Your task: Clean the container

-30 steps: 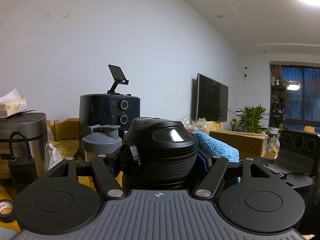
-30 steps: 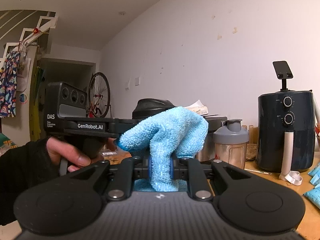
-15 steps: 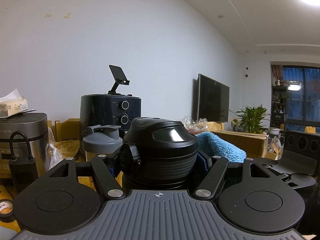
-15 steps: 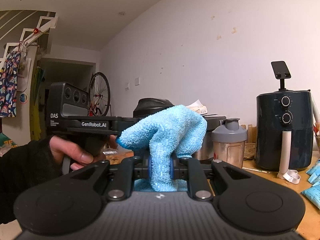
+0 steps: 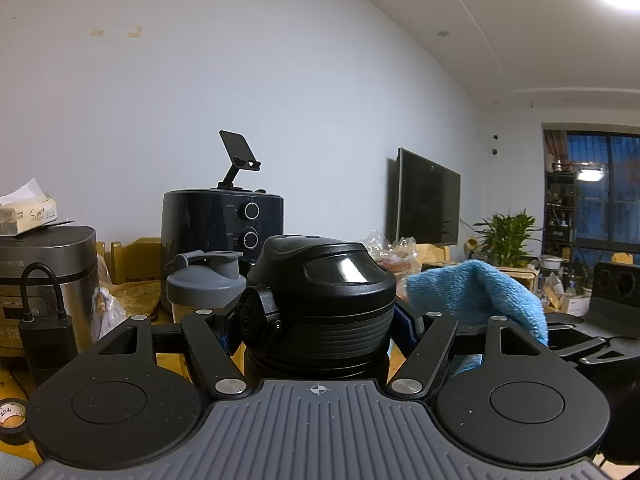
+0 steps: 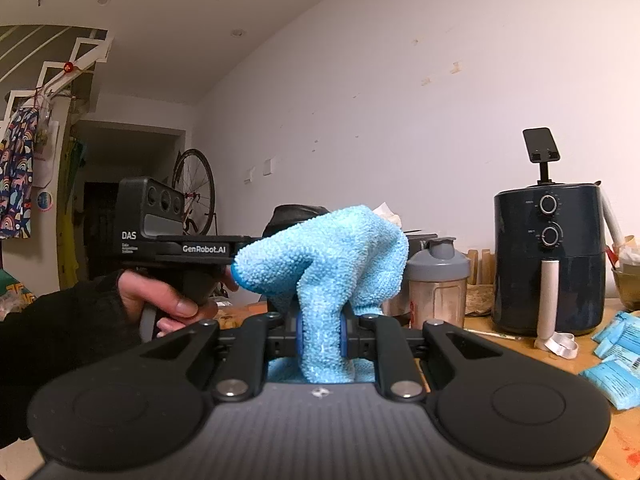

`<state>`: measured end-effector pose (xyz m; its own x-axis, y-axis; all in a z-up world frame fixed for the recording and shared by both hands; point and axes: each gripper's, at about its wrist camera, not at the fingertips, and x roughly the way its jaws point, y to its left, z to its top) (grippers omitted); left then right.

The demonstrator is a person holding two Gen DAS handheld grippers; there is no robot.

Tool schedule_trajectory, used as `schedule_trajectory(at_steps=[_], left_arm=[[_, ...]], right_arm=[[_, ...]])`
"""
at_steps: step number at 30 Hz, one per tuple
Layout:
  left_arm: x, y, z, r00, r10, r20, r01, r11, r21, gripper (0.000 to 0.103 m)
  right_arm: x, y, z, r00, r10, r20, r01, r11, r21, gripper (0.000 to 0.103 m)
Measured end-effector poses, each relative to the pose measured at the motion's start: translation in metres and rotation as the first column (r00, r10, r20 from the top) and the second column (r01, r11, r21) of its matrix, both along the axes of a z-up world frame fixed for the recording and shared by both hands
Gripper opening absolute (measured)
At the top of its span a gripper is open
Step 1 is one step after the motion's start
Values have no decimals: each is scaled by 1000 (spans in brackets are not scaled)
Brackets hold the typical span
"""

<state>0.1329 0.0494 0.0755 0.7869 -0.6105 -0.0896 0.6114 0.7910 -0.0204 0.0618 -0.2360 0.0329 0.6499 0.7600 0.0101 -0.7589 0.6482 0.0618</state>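
Note:
A black container with a domed lid (image 5: 320, 304) fills the middle of the left wrist view, and my left gripper (image 5: 318, 332) is shut on its ribbed neck. My right gripper (image 6: 322, 334) is shut on a light blue microfibre cloth (image 6: 332, 256), which bulges up above the jaws. In the left wrist view the cloth (image 5: 476, 292) hangs just right of the container, a small gap from its lid. From the right wrist view only the top of the container's lid (image 6: 292, 214) shows behind the cloth. A person's hand (image 6: 160, 300) holds the left gripper's handle.
On the wooden table (image 6: 492, 326) stand a dark air fryer (image 5: 224, 224), a grey-lidded shaker bottle (image 5: 204, 284), a rice cooker (image 5: 44, 280) with a tissue box on top, and blue packets (image 6: 616, 360) at right. A TV (image 5: 428, 200) and a plant (image 5: 508, 236) are behind.
The blue cloth in my right gripper has drawn away to the right from the container's lid. The left gripper and the container have stayed put.

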Motion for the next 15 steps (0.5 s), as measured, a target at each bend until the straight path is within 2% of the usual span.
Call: schedule_trajectory(at_steps=[15], left_arm=[[-1,0,-1,1000,-1,2,1,1000,-3,68]], right_arm=[[-20,-28,-17,998,-32,-46,32,999,-8,11]])
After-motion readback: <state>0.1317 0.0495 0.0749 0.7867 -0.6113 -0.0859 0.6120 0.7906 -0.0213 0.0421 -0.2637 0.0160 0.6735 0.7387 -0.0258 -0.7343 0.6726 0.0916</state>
